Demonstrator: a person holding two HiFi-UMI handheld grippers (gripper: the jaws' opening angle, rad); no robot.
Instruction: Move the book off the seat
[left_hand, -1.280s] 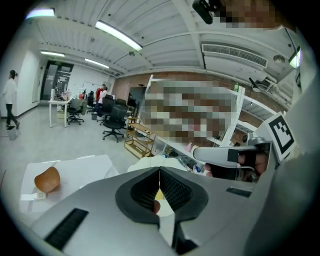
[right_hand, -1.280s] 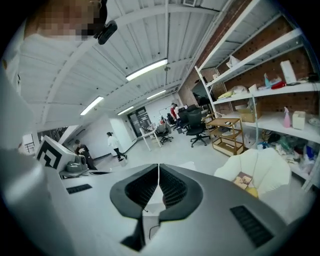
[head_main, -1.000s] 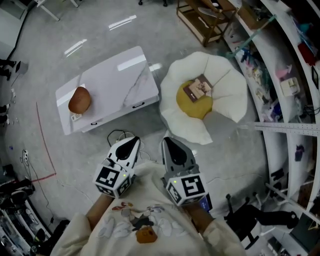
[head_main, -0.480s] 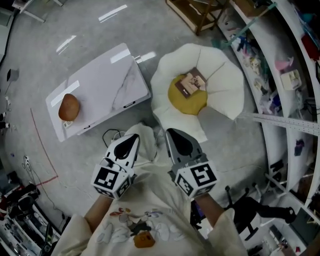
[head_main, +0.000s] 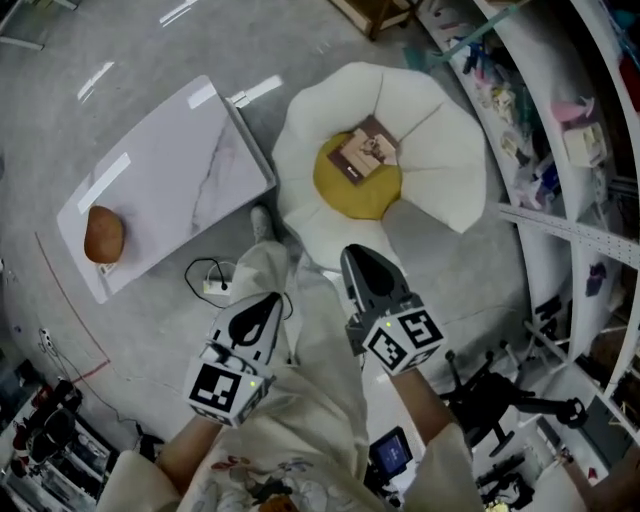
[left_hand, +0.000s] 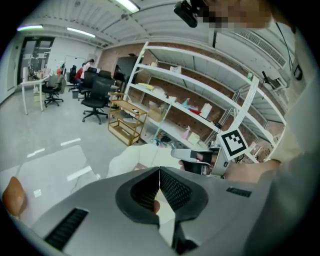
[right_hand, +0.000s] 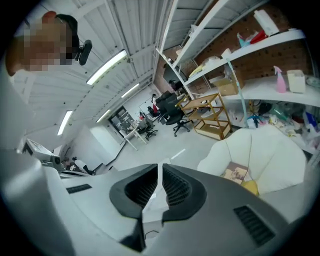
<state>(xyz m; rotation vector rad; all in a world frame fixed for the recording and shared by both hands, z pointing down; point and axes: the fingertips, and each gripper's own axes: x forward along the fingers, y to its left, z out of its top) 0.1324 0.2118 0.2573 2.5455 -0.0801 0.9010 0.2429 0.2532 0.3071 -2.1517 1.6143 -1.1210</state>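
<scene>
The book (head_main: 362, 152), brown with a pale cover picture, lies on the yellow seat cushion (head_main: 360, 190) of a white petal-shaped chair (head_main: 440, 150). Both grippers hang in front of my body, short of the chair. My left gripper (head_main: 268, 298) is shut and empty. The right gripper (head_main: 358, 255) is also shut and empty, its tip just short of the chair's near edge. In the right gripper view the book (right_hand: 235, 173) shows to the right of the closed jaws (right_hand: 160, 167). The left gripper view shows its closed jaws (left_hand: 159, 172) with the right gripper (left_hand: 200, 156) beyond.
A white marble low table (head_main: 170, 180) stands left of the chair with a brown rounded object (head_main: 103, 233) on it. A cable and plug strip (head_main: 213, 286) lie on the floor. White shelving (head_main: 560, 120) full of items runs along the right. A black stand (head_main: 500, 400) sits lower right.
The chair, book and table have shifted down and left in the head view as I came closer. A trouser leg and shoe now show between the grippers. Both stay shut.
</scene>
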